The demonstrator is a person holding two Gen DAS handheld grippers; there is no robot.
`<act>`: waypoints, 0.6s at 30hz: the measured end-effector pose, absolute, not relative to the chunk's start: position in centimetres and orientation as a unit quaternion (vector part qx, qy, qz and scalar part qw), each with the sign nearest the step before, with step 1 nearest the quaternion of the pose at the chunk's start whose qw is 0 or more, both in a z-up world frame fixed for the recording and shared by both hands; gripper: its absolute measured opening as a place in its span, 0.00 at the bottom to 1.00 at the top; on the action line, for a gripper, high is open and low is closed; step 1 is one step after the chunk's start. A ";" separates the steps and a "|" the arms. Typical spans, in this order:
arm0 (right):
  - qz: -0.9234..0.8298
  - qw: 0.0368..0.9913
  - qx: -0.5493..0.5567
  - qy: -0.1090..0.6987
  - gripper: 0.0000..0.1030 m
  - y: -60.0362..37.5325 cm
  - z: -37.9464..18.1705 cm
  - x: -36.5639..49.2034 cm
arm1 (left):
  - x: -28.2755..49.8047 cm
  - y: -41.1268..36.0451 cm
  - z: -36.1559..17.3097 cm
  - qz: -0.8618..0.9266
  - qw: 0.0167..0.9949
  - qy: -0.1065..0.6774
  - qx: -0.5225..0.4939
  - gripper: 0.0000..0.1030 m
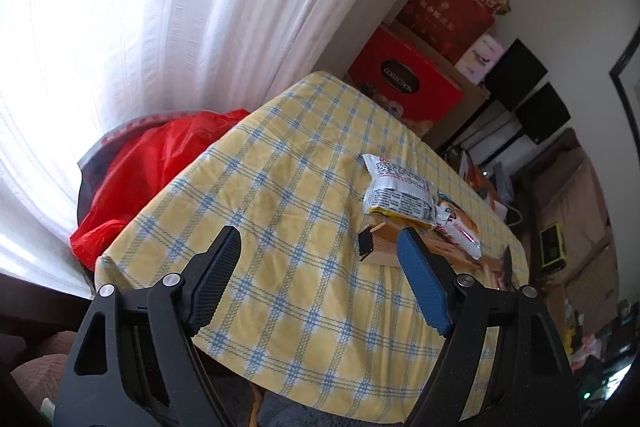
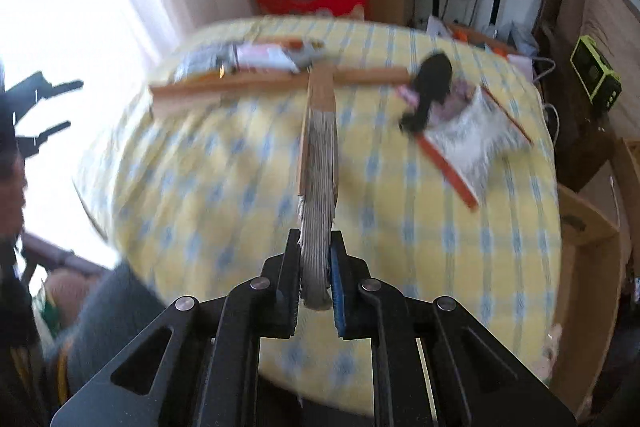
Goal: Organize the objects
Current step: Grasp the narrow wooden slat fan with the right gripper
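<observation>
though blurred, fan (image 2: 318, 187) between right claw (image 2: 316, 279) pads

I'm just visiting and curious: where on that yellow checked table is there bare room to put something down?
The yellow-and-blue checked tablecloth lies bare on its window side, between the red plastic bag and the silver snack packet. The crowded part is around that packet and the shallow brown cardboard tray. The open left gripper hovers over the bare stretch.
</observation>
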State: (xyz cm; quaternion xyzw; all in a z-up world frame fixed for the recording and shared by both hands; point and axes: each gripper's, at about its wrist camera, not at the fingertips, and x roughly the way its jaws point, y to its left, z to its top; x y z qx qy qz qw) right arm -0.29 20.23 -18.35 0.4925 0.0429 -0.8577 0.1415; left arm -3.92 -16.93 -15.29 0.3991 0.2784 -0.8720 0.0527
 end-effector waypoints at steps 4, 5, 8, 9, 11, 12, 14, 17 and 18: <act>-0.852 0.120 0.505 0.061 0.21 21.4 -18.4 0.8 | -3.7 -16.7 -14.7 -0.875 0.049 0.275 0.395 0.76; -0.854 0.122 0.503 0.053 0.26 21.8 -18.0 1.0 | -3.6 -16.6 -14.5 -0.877 0.048 0.273 0.393 0.76; -0.866 0.160 0.474 0.015 0.40 22.1 -16.0 0.9 | -3.5 -16.4 -14.3 -0.880 0.050 0.271 0.386 0.76; -0.868 0.162 0.469 0.022 0.41 21.6 -15.4 0.2 | -3.5 -16.3 -14.4 -0.881 0.052 0.271 0.385 0.76; -0.868 0.157 0.467 0.053 0.42 20.5 -14.8 -1.2 | -3.7 -16.3 -14.7 -0.878 0.051 0.271 0.391 0.76; -0.867 0.158 0.469 0.068 0.42 19.8 -14.7 -2.3 | -3.8 -16.4 -14.9 -0.876 0.051 0.272 0.394 0.76; -0.859 0.165 0.477 0.082 0.42 18.6 -15.2 -4.8 | -3.9 -16.6 -15.1 -0.876 0.053 0.273 0.394 0.76; -0.855 0.155 0.486 0.094 0.40 17.7 -16.7 -8.6 | -3.9 -17.1 -15.4 -0.876 0.061 0.272 0.394 0.76; -0.854 0.152 0.488 0.099 0.38 17.5 -17.2 -9.6 | -3.9 -17.4 -15.6 -0.876 0.063 0.273 0.393 0.76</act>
